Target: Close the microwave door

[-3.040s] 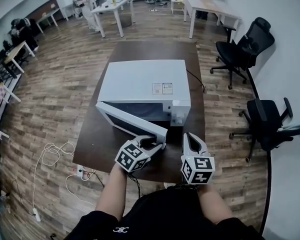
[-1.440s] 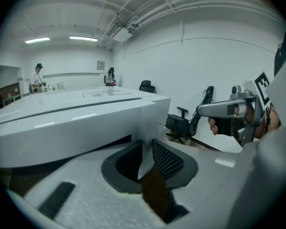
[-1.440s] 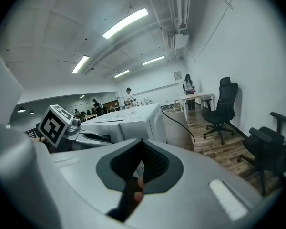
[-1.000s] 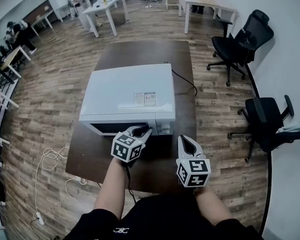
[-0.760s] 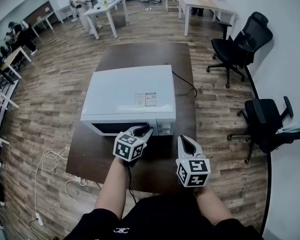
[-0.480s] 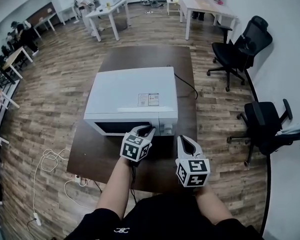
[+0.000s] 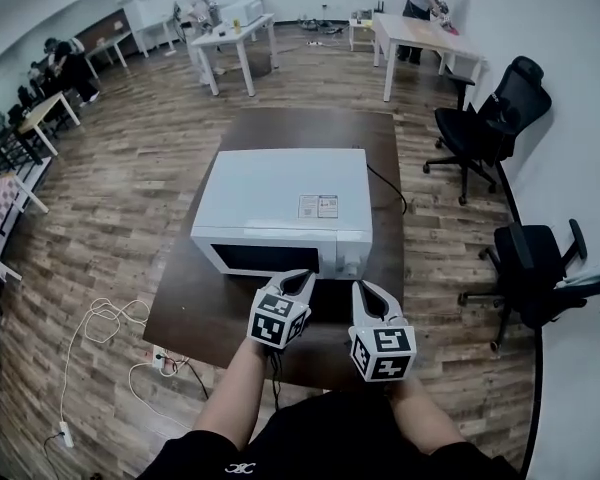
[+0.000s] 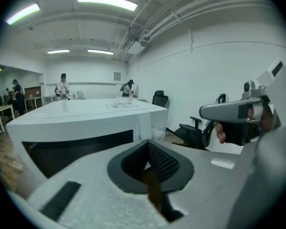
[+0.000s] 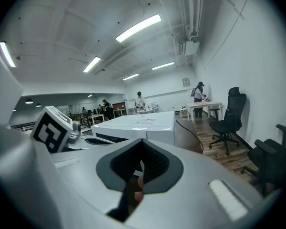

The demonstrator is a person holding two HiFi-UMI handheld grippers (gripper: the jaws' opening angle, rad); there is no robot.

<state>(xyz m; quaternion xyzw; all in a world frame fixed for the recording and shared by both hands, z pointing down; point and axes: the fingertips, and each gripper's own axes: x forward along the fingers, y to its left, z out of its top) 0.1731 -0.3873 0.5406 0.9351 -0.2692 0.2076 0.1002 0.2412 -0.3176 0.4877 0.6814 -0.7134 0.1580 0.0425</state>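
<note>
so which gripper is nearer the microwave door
Left. The left gripper sits just in front of the door's right end, tips close to it. The right gripper is farther back and off to the right, before the control panel.

White microwave [image 7: 285, 193] sits on the brown table [image 7: 300, 128], its dark-windowed door [image 7: 265, 259] shut.

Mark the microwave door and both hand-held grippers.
microwave door [image 7: 268, 259], head view, dark window.
left hand-held gripper [image 7: 300, 279], head view, between shut fingertips.
right hand-held gripper [image 7: 364, 288], head view, between shut fingertips.
</note>
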